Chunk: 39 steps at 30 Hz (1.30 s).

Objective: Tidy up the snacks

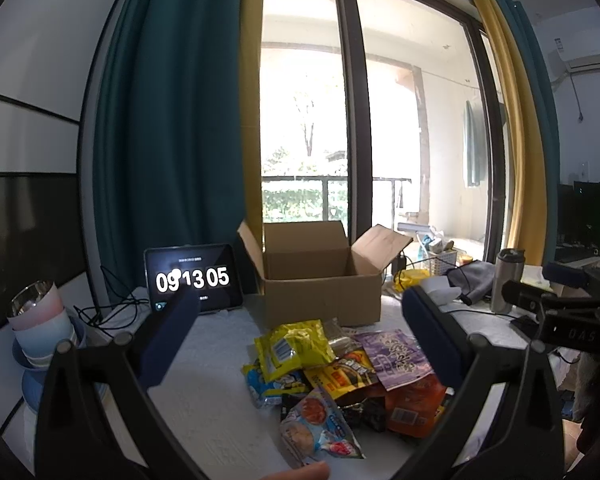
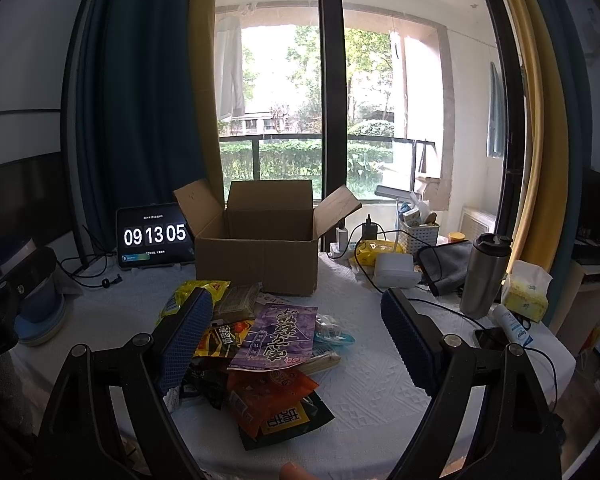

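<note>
both grippers are hovering above the white tablecloth (image 2: pixel 380 392), jaws standing wide, nothing between them. left gripper (image 1: pixel 300 332) is facing the snack pile (image 1: pixel 340 376); right gripper (image 2: pixel 296 336) is sitting over the same pile (image 2: pixel 256 348). packets are lying heaped and overlapping in front of the open cardboard box (image 2: pixel 256 252), flaps up; its inside is not showing from here. purple packet (image 2: pixel 278 330) is resting on top, orange packet (image 2: pixel 268 394) nearer the camera, yellow packet (image 1: pixel 296 346) toward the box. tablet clock (image 2: pixel 154 236) is standing left of the box, reading 09 13 05. steel tumbler (image 2: pixel 486 274) is standing at right, tissue pack (image 2: pixel 528 290) just beside it
</note>
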Motion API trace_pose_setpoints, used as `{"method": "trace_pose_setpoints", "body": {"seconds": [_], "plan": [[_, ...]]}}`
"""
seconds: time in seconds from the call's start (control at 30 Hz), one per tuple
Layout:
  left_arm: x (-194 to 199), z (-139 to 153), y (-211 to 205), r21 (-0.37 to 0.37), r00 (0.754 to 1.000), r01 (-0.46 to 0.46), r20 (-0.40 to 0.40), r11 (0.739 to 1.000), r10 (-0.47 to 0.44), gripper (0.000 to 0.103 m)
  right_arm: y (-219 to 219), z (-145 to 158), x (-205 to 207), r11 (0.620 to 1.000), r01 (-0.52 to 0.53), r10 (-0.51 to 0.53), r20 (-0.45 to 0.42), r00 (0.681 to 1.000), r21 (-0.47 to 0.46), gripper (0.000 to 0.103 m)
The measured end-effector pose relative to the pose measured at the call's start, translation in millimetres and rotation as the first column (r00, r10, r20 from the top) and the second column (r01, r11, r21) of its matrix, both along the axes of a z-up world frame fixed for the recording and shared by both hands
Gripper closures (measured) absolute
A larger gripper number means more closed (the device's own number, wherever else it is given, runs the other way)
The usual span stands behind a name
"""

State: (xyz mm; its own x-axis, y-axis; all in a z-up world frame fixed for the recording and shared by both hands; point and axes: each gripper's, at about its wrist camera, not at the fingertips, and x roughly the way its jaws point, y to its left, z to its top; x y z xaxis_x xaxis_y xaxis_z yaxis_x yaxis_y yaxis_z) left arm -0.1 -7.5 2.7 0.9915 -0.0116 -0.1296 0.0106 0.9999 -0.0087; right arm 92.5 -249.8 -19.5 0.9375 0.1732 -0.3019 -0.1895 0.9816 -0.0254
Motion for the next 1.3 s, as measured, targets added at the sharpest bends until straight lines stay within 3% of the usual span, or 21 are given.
{"method": "trace_pose_setpoints", "body": {"seconds": [0.6, 0.93, 1.07, 1.3], "plan": [[4, -5, -4, -0.005, 1.0, 0.001, -0.014, 1.0, -0.001, 0.001, 0, -5, 2, 1.0, 0.0, 0.0, -0.016, 1.0, -0.004, 0.015], [30, -41, -3, -0.026, 0.988, 0.035, -0.152, 0.999, -0.038, 0.001, 3, -25, 23, 1.0, -0.01, 0.009, -0.092, 0.996, -0.012, 0.015], [45, -65, -5, -0.034, 0.968, 0.07, -0.24, 0.997, -0.076, 0.001, 7, -40, 35, 1.0, -0.022, 0.02, -0.139, 0.99, -0.016, 0.015], [79, -117, -16, -0.105, 0.886, 0.128, -0.435, 0.986, -0.162, 0.001, 11, -70, 63, 0.999, -0.027, 0.022, -0.233, 0.972, -0.02, 0.015]]}}
